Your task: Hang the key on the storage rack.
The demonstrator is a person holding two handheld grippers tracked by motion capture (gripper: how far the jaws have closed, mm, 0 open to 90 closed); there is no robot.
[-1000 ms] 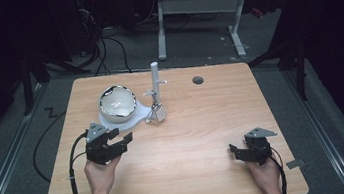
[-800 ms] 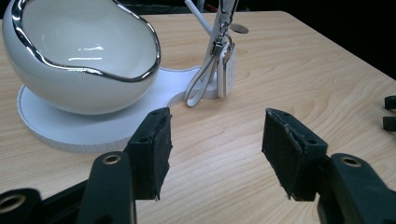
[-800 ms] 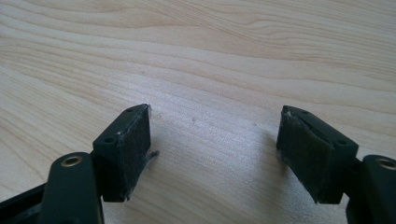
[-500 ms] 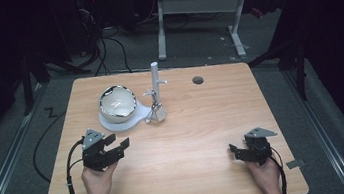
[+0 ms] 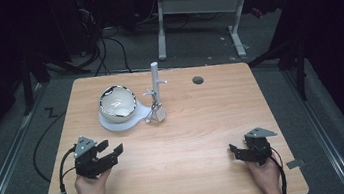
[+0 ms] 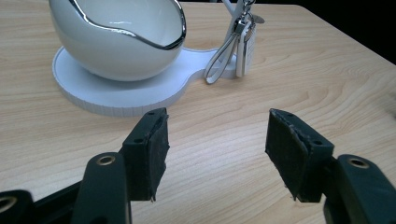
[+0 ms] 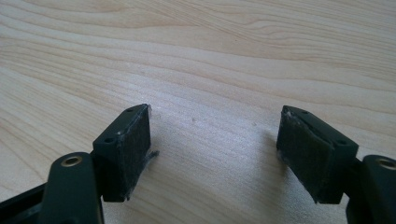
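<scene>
A white egg-shaped bowl (image 5: 117,103) (image 6: 119,37) with a chrome rim sits on a flat white base (image 5: 113,123) (image 6: 116,95) at the table's back left. A white post (image 5: 155,76) rises from the base's right end, and a key ring with a strap and tag (image 5: 157,113) (image 6: 240,46) hangs from it. My left gripper (image 5: 113,154) (image 6: 217,135) rests low, short of the base, pointing at the bowl. Its jaws have just been opening and have nothing between them. At the front right, my right gripper (image 5: 235,151) (image 7: 215,126) is open over bare wood.
A small dark round hole (image 5: 198,80) lies in the wooden table (image 5: 191,140) behind the middle. Beyond the far edge stand a desk's white legs (image 5: 160,23) and cables on a dark floor. Bare wood stretches between the two grippers.
My left gripper has drawn back from the white base toward the table's near edge and slightly left. The right gripper has stayed put.
</scene>
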